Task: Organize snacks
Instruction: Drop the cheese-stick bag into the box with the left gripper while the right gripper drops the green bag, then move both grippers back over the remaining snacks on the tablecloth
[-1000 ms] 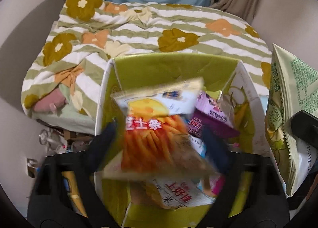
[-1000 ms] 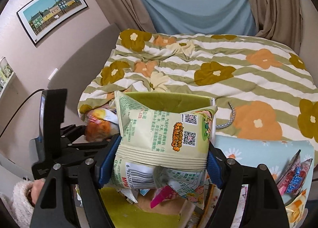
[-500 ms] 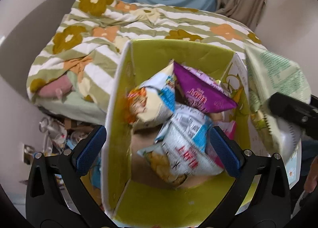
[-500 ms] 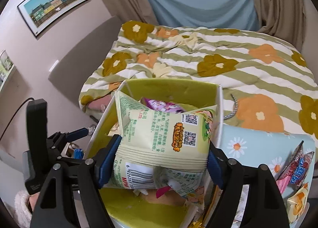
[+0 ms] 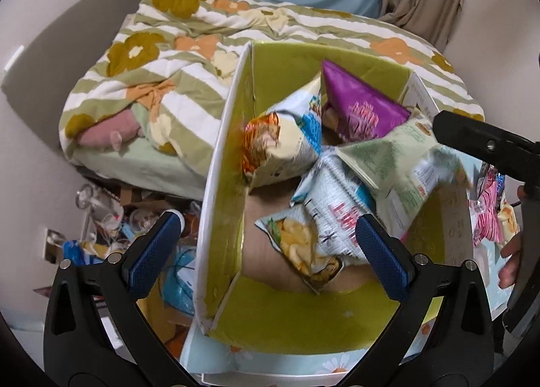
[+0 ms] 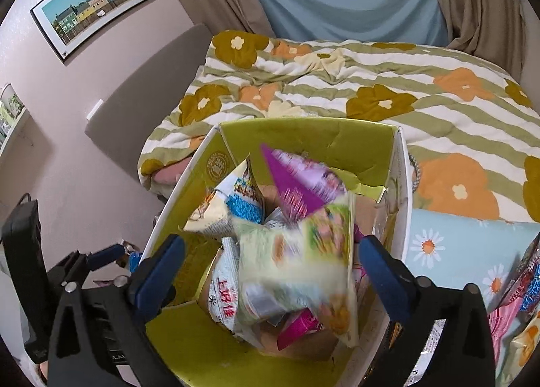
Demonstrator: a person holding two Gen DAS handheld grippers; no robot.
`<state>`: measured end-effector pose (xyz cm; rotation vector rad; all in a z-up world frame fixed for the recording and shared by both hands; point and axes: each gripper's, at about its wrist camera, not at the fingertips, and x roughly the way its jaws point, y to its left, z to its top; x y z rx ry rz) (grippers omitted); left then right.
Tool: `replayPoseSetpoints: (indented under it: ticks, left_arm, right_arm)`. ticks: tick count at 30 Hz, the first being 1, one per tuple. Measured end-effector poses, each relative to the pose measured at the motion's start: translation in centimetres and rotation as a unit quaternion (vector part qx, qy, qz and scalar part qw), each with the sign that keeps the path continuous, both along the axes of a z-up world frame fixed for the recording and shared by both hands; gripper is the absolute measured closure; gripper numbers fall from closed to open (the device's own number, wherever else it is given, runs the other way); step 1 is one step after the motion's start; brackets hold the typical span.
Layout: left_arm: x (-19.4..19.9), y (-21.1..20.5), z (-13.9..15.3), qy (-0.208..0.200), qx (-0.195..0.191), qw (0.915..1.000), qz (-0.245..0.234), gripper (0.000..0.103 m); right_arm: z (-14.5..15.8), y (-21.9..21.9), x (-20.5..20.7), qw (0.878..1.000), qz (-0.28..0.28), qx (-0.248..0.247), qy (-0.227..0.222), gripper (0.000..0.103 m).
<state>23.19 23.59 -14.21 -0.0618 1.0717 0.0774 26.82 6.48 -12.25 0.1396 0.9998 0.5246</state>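
A yellow-green cardboard box (image 5: 233, 164) (image 6: 303, 133) holds several snack bags: a purple one (image 5: 361, 106) (image 6: 297, 181), a white-and-blue one (image 5: 287, 140) (image 6: 233, 204) and a white one with red print (image 5: 324, 225) (image 6: 222, 299). A pale green bag (image 6: 297, 265) (image 5: 405, 167), blurred, is dropping loose into the box between the jaws of my right gripper (image 6: 270, 272), which are opening and do not touch it. My left gripper (image 5: 266, 248) hangs open over the box's near left corner, holding nothing.
A bed with a green-striped flowered quilt (image 6: 371, 89) lies behind the box. More snack packets (image 6: 519, 292) (image 5: 489, 211) rest on a light blue daisy cloth (image 6: 455, 245) to the right. Clutter (image 5: 111, 214) covers the floor left of the box. A hand (image 5: 511, 262) shows at the right edge.
My left gripper let go of its orange-stick bag, which fell into the box, and drew leftward. My right gripper sank slightly, spread its jaws, and the pale green bag slipped out.
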Motion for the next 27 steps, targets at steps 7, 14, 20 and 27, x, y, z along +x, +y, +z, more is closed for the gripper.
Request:
replayPoseSetpoints:
  ticks: [7,14,20,27]
  left_arm:
    - [-0.6,-0.6,0.3,-0.002,-0.008,1.0000,-0.006,0.000]
    - [-0.7,-1.3,2.8,-0.028,-0.001,0.9993,-0.026,0.000]
    - [-0.5,-2.7,4.3,-0.043,-0.030,0.9966,-0.065,0.000]
    - [-0.4,-8.4,4.7,-0.046,-0.044,0.9889,-0.135,0.000]
  right_arm:
    - [0.4,-0.6,-1.8,0.999,0.002,-0.026,-0.024,0.000]
    - [2.2,-1.5,-2.8,0.999,-0.009,-0.007,-0.032,0.000]
    - [4.4,-3.1,-3.8,0.999,-0.040,0.001,-0.035,0.000]
    - [6.9,-8.1,-5.9,0.992,-0.104,-0.032,-0.060,0.000]
